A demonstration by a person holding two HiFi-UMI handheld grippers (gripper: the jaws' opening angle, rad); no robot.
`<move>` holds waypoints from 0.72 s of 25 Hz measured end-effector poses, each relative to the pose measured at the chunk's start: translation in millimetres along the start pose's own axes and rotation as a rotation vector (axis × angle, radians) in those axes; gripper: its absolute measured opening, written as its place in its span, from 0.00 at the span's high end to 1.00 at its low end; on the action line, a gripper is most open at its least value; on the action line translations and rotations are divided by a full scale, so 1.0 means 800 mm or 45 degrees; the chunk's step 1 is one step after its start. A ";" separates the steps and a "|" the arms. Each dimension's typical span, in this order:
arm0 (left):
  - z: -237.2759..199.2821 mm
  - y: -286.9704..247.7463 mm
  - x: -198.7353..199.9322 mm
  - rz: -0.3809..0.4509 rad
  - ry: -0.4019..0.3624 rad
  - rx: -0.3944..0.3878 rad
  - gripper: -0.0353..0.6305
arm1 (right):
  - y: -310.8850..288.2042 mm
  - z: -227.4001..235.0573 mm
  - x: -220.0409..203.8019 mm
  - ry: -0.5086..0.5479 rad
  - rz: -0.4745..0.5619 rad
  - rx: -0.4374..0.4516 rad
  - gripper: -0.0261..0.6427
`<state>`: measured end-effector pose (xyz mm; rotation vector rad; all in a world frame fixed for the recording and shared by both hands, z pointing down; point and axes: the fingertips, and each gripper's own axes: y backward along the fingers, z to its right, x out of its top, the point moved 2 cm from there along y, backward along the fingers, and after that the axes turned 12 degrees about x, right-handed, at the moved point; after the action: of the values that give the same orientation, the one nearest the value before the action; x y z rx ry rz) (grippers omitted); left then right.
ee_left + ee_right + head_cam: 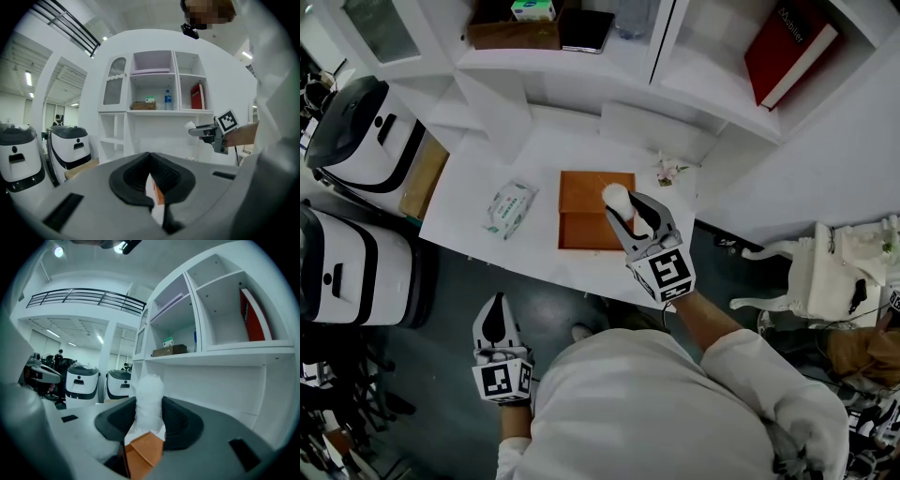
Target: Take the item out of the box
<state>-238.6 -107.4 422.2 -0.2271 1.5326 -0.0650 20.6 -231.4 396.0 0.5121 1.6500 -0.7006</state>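
right gripper (622, 210) is pinching the white fluffy item (149, 401) near frame centre in the head view, over the orange box (581, 202) on the white table (539, 150), while left gripper (495, 319) sits lower left, jaws pressed together, empty.

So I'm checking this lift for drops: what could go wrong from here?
The right gripper holds the white wrapped item in the air over the orange box, with much of it sticking out past the jaws; the soft wrap could slip and fall back. Nothing holds the box: the left gripper is off the table, so a snag could drag it.
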 end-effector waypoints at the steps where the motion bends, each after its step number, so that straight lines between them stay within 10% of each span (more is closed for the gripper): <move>1: 0.001 0.000 0.001 0.004 -0.003 -0.003 0.94 | 0.002 0.000 0.004 0.005 0.012 -0.001 0.70; 18: 0.014 0.006 -0.002 -0.007 -0.006 -0.006 0.94 | 0.029 0.001 0.046 0.053 0.145 -0.019 0.70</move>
<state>-227.8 -101.2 423.4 -0.2348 1.5279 -0.0650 30.1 -217.1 356.2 0.6086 1.6500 -0.5972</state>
